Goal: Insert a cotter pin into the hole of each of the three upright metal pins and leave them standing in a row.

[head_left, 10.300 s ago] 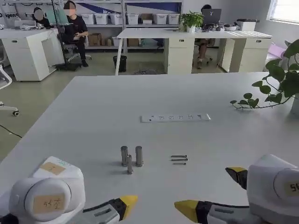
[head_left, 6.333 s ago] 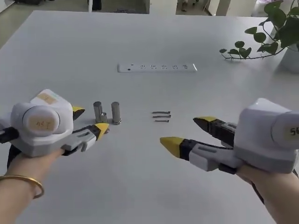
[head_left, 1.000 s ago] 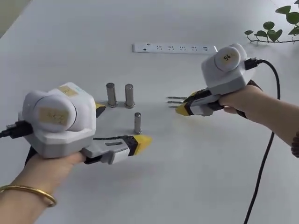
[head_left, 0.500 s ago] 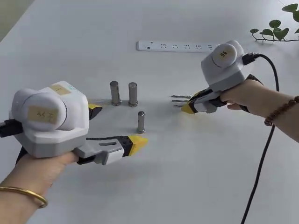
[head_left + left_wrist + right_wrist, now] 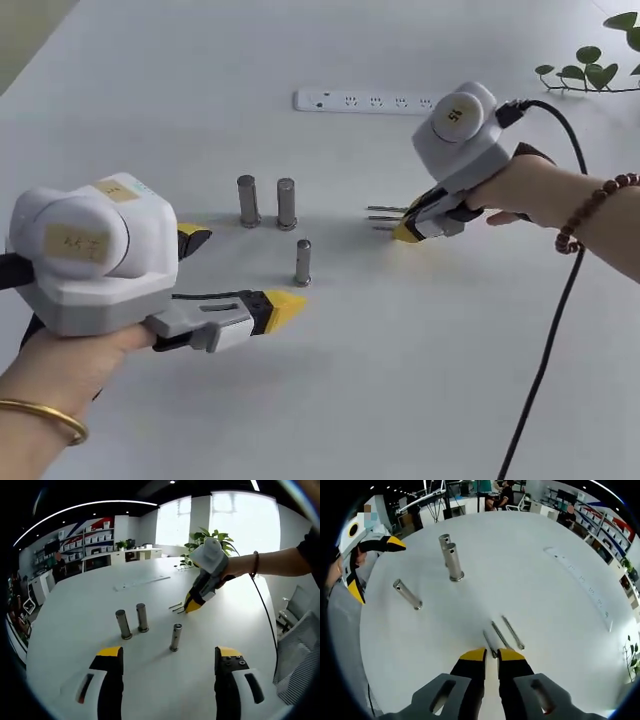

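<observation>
Over the last second the right hand-held gripper [image 5: 405, 235] has tipped more steeply down onto the three cotter pins [image 5: 501, 632] lying on the worktop [image 5: 400, 380]; its jaws sit nearly together about the near end of the nearest one, though I cannot tell whether they grip it; the left hand-held gripper [image 5: 240, 270] has eased back slightly, jaws wide apart, facing the lone metal pin [image 5: 302, 262]; the other two metal pins [image 5: 287, 203] stand side by side beyond; the first pick-up seems underway, no hole yet filled.
</observation>
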`<state>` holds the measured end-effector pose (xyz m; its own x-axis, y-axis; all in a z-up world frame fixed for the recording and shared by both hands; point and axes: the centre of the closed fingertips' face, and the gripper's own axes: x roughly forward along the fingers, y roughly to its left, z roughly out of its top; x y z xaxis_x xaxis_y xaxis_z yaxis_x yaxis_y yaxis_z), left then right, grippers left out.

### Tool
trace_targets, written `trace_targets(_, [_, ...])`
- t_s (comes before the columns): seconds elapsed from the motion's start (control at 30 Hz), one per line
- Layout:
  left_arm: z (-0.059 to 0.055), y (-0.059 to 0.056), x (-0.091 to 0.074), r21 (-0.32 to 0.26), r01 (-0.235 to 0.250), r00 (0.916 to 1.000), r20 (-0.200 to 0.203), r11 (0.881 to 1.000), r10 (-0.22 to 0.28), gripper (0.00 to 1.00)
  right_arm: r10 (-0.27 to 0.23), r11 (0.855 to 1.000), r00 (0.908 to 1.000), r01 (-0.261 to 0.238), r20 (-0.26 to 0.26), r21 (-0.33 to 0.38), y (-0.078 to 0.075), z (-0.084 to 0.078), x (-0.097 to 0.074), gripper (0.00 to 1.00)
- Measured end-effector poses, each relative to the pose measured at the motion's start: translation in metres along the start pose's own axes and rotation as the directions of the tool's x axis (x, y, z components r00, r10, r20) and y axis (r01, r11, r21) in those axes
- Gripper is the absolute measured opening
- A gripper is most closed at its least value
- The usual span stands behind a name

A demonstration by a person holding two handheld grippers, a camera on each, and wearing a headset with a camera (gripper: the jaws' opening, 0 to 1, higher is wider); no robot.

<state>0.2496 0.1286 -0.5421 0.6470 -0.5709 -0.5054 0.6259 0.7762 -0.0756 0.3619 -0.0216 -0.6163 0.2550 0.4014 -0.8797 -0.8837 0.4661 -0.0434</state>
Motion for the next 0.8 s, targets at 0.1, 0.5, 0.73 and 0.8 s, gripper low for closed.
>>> trace_targets(0.1, [-0.001,-0.001,0.000,0.001,0.003,1.0000,-0.004,1.000,-0.003,0.74,0.005,1.000,0.9996,-0.004,-0.028,0.014,-0.002,0.000,0.001,0.01])
trace_targets(0.5, [-0.002,-0.005,-0.001,0.012,0.020,0.9998,-0.009,1.000,-0.020,0.74,-0.008,0.988,0.9935,-0.010,-0.113,-0.155,0.002,-0.002,-0.002,0.00])
trace_targets(0.73, [0.000,-0.005,-0.002,0.027,0.027,0.9996,-0.001,0.999,-0.027,0.72,0.019,0.995,0.9941,-0.028,-0.107,-0.092,0.008,-0.004,-0.004,0.00])
trace_targets(0.8, [0.000,-0.005,-0.002,0.029,0.026,0.9997,0.000,0.999,-0.026,0.72,0.017,0.995,0.9946,-0.027,-0.103,-0.094,0.011,-0.005,-0.007,0.00])
